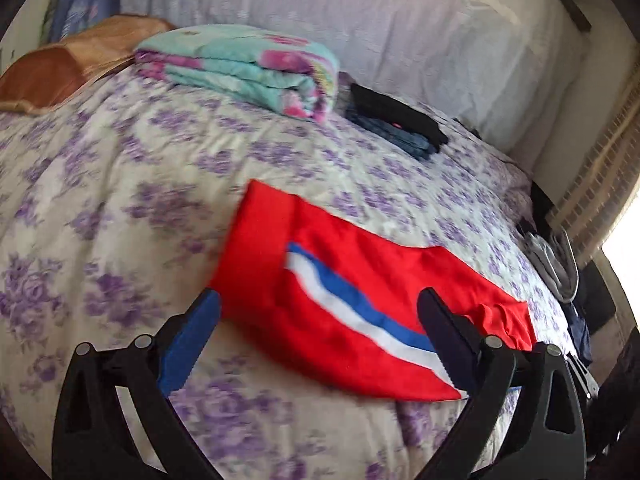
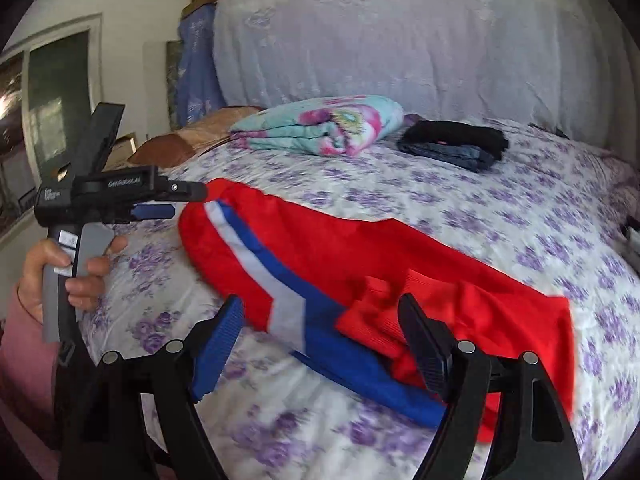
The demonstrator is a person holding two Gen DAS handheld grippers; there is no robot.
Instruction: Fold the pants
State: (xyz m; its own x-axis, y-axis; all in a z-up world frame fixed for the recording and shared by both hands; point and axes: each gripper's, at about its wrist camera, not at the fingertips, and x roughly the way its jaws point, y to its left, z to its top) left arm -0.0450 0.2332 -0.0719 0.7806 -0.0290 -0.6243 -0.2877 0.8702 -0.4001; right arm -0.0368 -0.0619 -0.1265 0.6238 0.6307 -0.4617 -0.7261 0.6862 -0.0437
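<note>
Under blur, pants [image 1: 344, 300] seemingly folded

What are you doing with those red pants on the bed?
A person is folding the red pants using a handheld gripper in each hand. The pants lie on the flowery bedspread, already folded over, with the blue and white stripe showing. Both the left gripper and the right gripper hang just above the pants with jaws open, holding nothing. Further back sit a folded teal blanket and a small stack of dark folded clothes.
</note>
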